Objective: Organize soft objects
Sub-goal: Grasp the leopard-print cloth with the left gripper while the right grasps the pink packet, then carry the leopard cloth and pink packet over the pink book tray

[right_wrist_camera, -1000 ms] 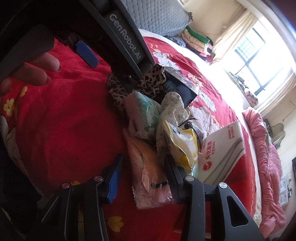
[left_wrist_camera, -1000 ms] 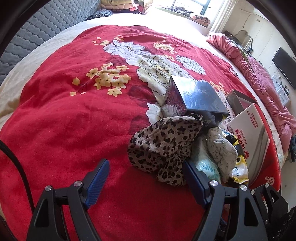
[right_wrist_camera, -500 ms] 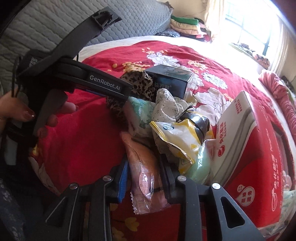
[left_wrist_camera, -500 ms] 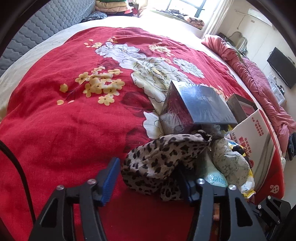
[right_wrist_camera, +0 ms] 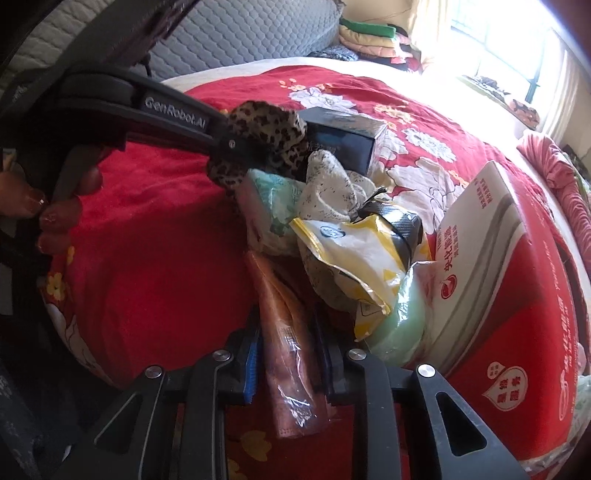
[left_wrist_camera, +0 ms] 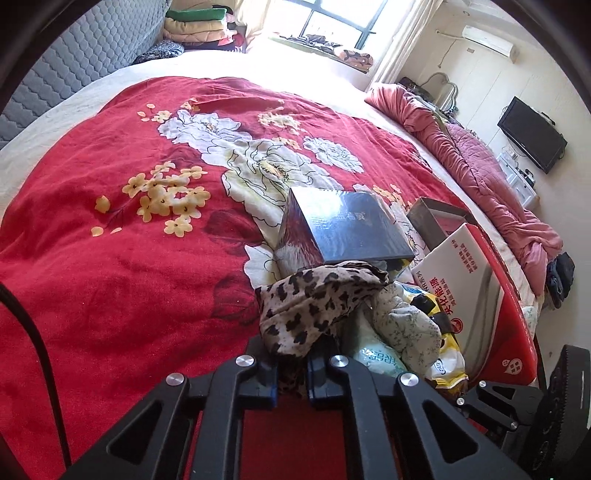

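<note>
Left gripper (left_wrist_camera: 291, 373) has clamped shut on leopard cloth (left_wrist_camera: 314, 306), pitched down at bed (left_wrist_camera: 110, 277). Right gripper (right_wrist_camera: 288, 354) closing around orange packet (right_wrist_camera: 288, 354), long axis along fingers.

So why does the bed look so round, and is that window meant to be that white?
Left wrist view: the fisheye lens bulges the red blanket into a dome, the corners go black, the window is blown out, and glare sits on the dark box. Right wrist view: the same curving, the window washed out, the near plastic packet slightly soft.
</note>
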